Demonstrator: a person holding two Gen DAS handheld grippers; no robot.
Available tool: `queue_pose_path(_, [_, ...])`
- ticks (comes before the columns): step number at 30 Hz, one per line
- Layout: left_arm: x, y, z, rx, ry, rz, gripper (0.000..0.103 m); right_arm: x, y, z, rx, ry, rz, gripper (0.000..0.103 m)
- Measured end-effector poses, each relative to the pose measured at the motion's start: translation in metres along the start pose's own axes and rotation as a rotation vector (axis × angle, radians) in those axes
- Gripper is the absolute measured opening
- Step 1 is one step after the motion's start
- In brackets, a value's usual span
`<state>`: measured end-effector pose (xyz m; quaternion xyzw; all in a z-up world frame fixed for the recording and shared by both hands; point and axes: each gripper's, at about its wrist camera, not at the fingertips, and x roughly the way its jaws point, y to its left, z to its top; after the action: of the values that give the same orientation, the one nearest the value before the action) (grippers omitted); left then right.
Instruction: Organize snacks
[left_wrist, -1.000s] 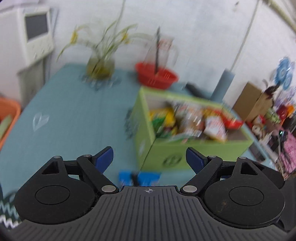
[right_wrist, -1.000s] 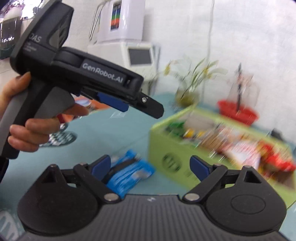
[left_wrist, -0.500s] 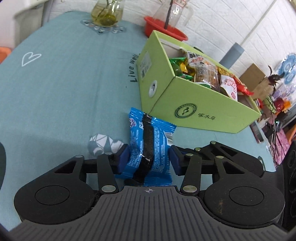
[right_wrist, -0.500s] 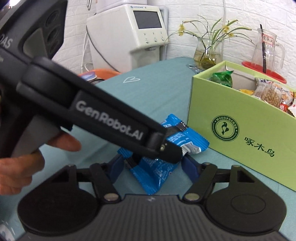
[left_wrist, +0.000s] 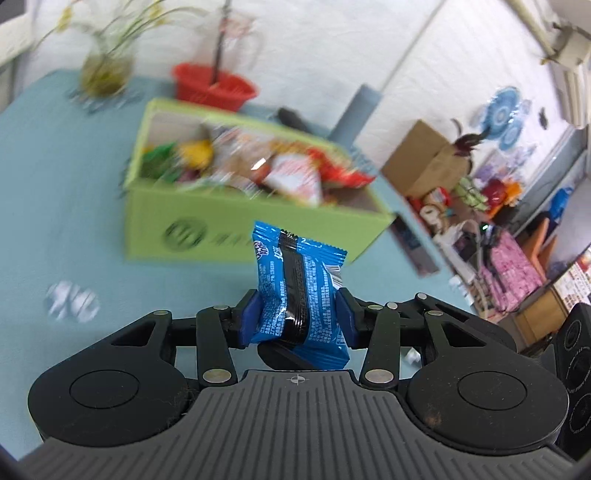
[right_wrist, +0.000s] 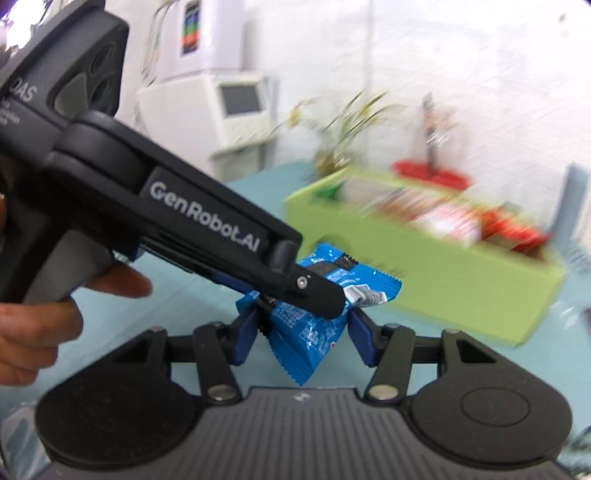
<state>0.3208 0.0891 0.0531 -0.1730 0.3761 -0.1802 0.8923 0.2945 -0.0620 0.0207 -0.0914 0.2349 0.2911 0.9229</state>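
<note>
You have a table (left_wrist: 55, 206) under a teal cloth, which keeps the work at one level within reach of both hands. On it stands the open lime-green cardboard box (left_wrist: 229, 225), already crowded with mixed snack packets; it is evidently the collecting point, and its open top takes items from above. Your left hand-held gripper (left_wrist: 299, 321) is pinching the blue foil snack packet with a black band (left_wrist: 299, 291) across its width, pads pressed into both sides. The packet stands upright, clear of the table and in front of the box, not yet over it. Your right hand-held gripper (right_wrist: 303, 332) has its jaws closing, with the lower end of that same packet between them. Its pads appear to meet the wrapper's edges, though blur leaves this uncertain. In my judgement the double hold steadies a light, slippery wrapper. One grip should suffice for carrying it over the box wall; opposing pulls could tear or crush it.
</note>
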Motion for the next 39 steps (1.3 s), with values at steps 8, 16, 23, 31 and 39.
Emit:
queue_pose_path(8, [0.080, -0.026, 0.109, 0.037, -0.058, -0.006, 0.028, 0.061, -0.096, 0.063, 0.062, -0.050, -0.083, 0.059])
queue_pose_path(16, [0.147, 0.011, 0.134, 0.025, -0.022, 0.116, 0.036, 0.137, -0.131, 0.063, 0.111, 0.022, -0.011, 0.063])
queue_pose_path(23, [0.132, 0.015, 0.127, 0.056, -0.109, 0.056, 0.065, 0.136, -0.128, 0.059, 0.088, 0.012, -0.015, 0.085])
queue_pose_path(31, [0.041, -0.016, 0.107, 0.117, -0.292, 0.136, 0.086, 0.065, -0.111, 0.062, 0.081, -0.106, -0.037, 0.102])
queue_pose_path(39, [0.019, -0.011, 0.031, 0.098, -0.258, 0.304, 0.092, 0.013, -0.110, 0.023, 0.189, -0.133, -0.146, 0.103])
